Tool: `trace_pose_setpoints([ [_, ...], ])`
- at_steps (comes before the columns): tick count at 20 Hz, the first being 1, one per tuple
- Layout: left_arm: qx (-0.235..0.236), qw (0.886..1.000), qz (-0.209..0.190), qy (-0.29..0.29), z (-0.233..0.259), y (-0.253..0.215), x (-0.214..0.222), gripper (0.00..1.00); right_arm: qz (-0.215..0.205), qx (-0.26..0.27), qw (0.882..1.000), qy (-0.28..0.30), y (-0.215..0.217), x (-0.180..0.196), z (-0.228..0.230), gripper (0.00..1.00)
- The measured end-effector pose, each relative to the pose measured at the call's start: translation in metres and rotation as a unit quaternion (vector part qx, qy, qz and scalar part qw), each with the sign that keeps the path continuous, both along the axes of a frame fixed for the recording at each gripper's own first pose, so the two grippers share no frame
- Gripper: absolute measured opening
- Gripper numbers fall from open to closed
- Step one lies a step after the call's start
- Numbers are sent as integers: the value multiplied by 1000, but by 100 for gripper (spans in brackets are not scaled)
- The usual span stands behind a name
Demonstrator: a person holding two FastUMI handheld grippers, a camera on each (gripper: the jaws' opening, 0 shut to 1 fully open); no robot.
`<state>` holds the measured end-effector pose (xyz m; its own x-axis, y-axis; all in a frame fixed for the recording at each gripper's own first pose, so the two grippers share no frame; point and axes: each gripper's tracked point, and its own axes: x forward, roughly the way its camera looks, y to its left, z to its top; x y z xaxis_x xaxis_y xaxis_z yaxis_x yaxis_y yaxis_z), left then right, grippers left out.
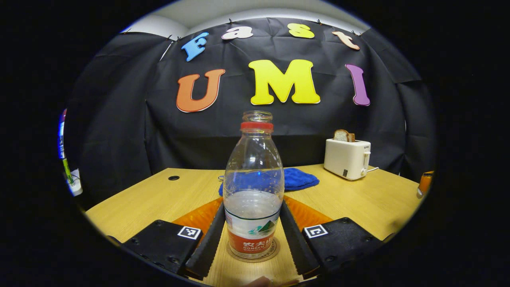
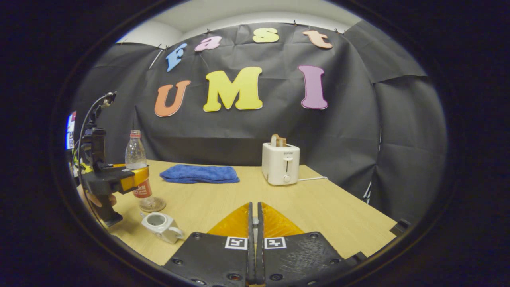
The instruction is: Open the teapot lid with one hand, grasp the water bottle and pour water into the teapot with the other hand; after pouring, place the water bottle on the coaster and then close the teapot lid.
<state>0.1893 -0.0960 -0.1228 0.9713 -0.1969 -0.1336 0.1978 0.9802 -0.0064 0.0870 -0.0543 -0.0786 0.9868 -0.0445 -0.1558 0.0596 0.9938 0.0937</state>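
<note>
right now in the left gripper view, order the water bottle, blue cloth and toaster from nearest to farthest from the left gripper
1. Water bottle: between the left gripper's fingers, standing on the coaster.
2. Blue cloth: just behind the bottle, mid-table.
3. Toaster: far right, near the back edge.

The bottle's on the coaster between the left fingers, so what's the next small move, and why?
Probably ease the left gripper open and back away. The water bottle stands upright on the coaster, only part full, and the teapot stands open, so letting go seems to come before closing it. If nothing is poured yet, lift instead.
</note>
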Motion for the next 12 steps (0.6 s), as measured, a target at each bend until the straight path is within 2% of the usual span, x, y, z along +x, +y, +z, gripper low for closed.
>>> trace_pose_setpoints([
  [3,-8,1000,-7,-7,0,-2,4,79,3,-6,1000,4,3,2,-3,1],
  [7,6,1000,6,-4,-5,6,10,81,3,-8,1000,5,3,3,-5,1],
  [11,11,1000,-11,-7,-5,2,5,82,5,-9,1000,6,5,3,-5,1],
  [12,17,1000,-13,-8,-7,3,3,85,6,-11,1000,6,7,3,-6,1],
])
